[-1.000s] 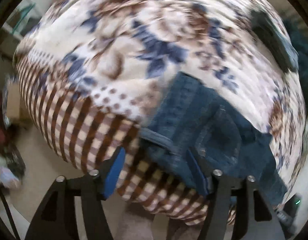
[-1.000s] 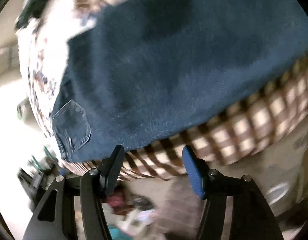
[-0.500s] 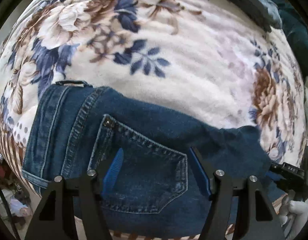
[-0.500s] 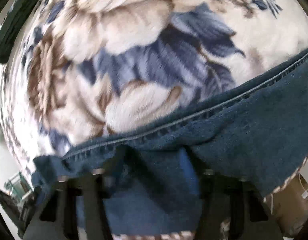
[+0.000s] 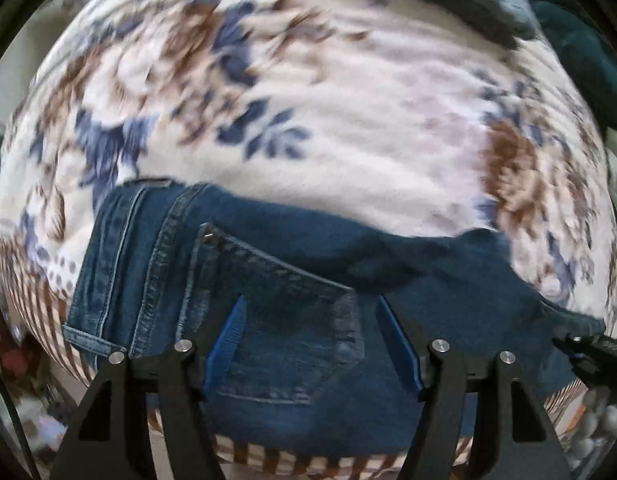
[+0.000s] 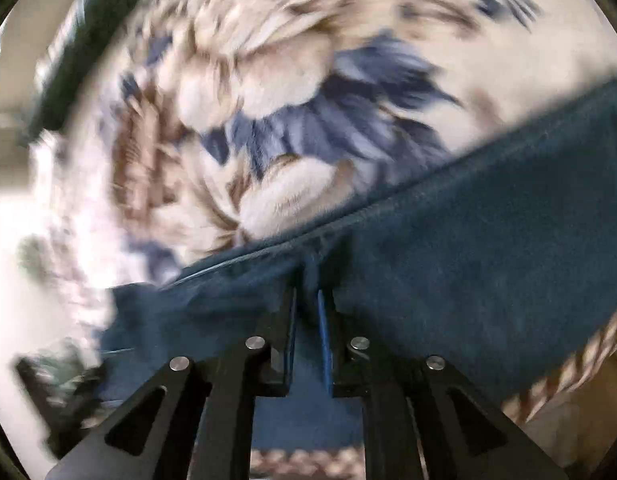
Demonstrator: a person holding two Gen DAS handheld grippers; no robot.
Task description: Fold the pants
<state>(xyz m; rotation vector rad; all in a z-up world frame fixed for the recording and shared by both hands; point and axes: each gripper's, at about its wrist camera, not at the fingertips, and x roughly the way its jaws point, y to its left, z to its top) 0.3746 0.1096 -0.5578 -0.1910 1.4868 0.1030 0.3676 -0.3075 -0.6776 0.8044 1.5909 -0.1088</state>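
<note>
Dark blue jeans [image 5: 276, 280] lie along the near edge of a floral blanket [image 5: 348, 120], waistband to the left, back pocket up. My left gripper [image 5: 310, 316] is open, its blue pads straddling the back pocket just above the denim. My right gripper [image 6: 306, 296] is shut on a pinched fold of the jeans [image 6: 488, 264] near their upper seam, with the cloth pulled up between the pads. The right gripper also shows at the right edge of the left wrist view [image 5: 588, 348].
The blanket [image 6: 268, 100] has a brown checked border [image 5: 48, 312] hanging over the bed edge. Dark green and grey bedding [image 5: 508, 8] lies at the far side. Cluttered floor shows below the bed at the left [image 5: 16, 380].
My right gripper has closed on the jeans' edge, from open half a second ago. My left gripper came in over the back pocket and has pulled back slightly, staying open.
</note>
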